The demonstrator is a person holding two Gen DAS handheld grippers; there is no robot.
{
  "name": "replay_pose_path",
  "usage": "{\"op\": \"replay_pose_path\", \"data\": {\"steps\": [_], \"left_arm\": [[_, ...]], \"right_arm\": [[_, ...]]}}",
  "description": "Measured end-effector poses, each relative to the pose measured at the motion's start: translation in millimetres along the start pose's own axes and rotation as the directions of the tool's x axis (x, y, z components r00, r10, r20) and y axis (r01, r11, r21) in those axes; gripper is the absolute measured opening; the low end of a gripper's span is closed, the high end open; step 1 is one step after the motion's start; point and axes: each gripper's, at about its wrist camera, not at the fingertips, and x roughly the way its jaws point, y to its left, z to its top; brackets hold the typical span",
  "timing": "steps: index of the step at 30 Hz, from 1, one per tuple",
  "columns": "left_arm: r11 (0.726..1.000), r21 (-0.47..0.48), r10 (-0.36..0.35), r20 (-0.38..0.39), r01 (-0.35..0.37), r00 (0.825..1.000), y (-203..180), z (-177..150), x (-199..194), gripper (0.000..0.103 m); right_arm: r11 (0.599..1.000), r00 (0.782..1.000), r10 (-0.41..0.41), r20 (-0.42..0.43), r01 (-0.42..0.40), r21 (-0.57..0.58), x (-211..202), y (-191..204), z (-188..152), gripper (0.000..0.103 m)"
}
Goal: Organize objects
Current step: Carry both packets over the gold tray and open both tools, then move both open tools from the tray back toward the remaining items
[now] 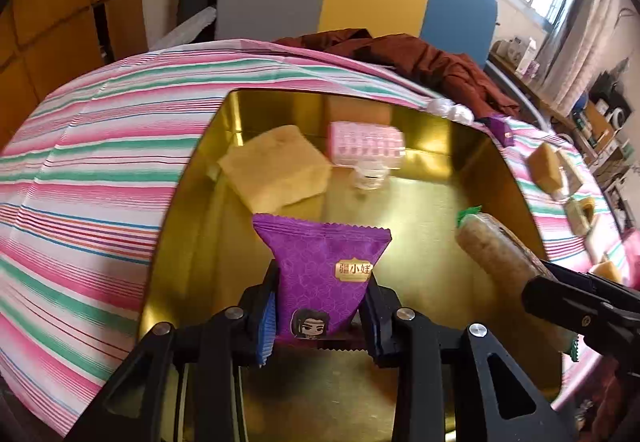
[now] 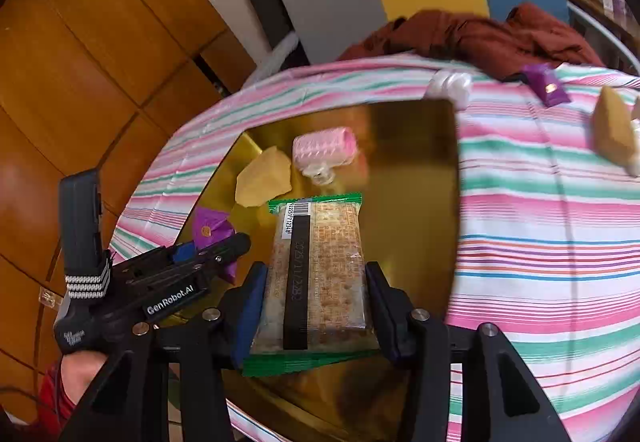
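Only the right wrist view shows the hand (image 2: 82, 366) gripping the left claw (image 1: 322, 316), which pinches a purple snack packet (image 1: 326, 274) printed with a cartoon figure. Both claws tilt down over the gold tray (image 1: 432, 210) on the striped bench (image 1: 92, 146). Clamped in the right claw (image 2: 316, 312) is a green-edged cracker pack (image 2: 320, 270), barcode outward.

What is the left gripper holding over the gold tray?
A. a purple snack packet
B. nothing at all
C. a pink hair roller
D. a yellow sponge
A: the left gripper is shut on the purple snack packet, pinched between its fingers above the gold tray; the pink roller and yellow sponge lie in the tray.
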Motion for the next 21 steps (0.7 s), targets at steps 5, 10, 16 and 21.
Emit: {"op": "replay_pose_path", "data": {"steps": [5, 10, 16, 21], "left_arm": [[0.998, -0.011, 0.064, 0.007, -0.063, 0.998, 11, 2, 4, 0.048], [0.995, -0.067, 0.074, 0.057, -0.070, 0.996, 16, -4, -12, 0.084], [0.983, -0.181, 0.047, 0.108, -0.027, 0.993, 11, -8, -33, 0.099], [0.979, -0.191, -0.047, 0.152, 0.076, 0.987, -20, -8, -49, 0.102]], "right_arm": [[0.996, 0.999, 0.038, 0.001, -0.038, 0.076, 29, 7, 11, 0.052], [0.995, 0.998, 0.051, 0.024, -0.053, 0.080, 27, 10, 6, 0.056], [1.000, 0.992, 0.012, 0.125, -0.013, 0.005, -14, 10, -7, 0.057], [0.997, 0.972, -0.075, 0.224, 0.077, 0.000, -54, -8, -15, 0.057]]}}
